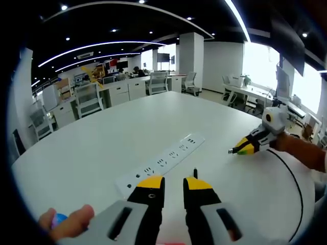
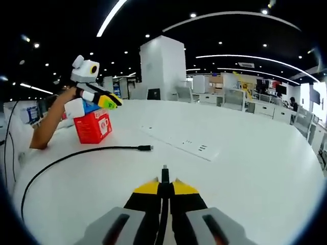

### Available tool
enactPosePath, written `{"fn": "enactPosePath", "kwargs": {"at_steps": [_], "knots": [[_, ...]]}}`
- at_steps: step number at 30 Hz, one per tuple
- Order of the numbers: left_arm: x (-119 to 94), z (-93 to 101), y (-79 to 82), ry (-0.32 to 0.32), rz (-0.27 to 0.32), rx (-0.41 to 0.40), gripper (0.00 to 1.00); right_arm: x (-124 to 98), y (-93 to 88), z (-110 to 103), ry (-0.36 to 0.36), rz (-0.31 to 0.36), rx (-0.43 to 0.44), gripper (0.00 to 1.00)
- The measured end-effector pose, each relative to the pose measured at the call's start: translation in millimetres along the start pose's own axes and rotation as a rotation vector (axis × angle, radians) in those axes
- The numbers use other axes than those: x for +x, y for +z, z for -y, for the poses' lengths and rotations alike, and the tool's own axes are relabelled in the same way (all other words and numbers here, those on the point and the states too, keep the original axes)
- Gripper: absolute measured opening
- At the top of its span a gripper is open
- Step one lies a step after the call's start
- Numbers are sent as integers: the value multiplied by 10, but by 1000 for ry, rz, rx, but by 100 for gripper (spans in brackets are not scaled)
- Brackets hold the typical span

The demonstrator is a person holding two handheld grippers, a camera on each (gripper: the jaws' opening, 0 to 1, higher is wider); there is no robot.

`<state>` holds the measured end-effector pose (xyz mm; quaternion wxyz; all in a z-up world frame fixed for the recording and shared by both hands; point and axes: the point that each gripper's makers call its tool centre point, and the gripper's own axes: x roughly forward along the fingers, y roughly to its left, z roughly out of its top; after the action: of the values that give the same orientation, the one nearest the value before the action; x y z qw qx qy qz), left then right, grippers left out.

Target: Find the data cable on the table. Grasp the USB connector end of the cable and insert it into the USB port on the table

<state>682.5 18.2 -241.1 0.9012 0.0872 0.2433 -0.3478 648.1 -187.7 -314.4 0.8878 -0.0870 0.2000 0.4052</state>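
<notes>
Pinching the data cable [image 2: 164,176] in our closed right gripper [image 2: 164,190], we hold our left gripper [image 1: 173,185] parted, empty, power strip [image 1: 162,162] at eleven o'clock.

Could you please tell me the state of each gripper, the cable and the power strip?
Cable: curving across the table, one end lying free.
Left gripper: open, jaws apart.
Right gripper: shut on the cable's other end.
Power strip: flat, nothing plugged in.
</notes>
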Motion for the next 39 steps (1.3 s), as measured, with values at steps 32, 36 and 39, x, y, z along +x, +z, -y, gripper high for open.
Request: {"fn": "enactPosePath", "kwargs": {"at_steps": [32,36,39], "knots": [[5,-18,-8,-1,-2,-3,16,305,126,333,65,-352,-202,9],[6,-17,-9,-2,-2,-3,16,320,103,397,56,-392,-230,9],[6,-17,-9,-2,-2,-3,16,321,94,416,54,-410,-250,8]]}}
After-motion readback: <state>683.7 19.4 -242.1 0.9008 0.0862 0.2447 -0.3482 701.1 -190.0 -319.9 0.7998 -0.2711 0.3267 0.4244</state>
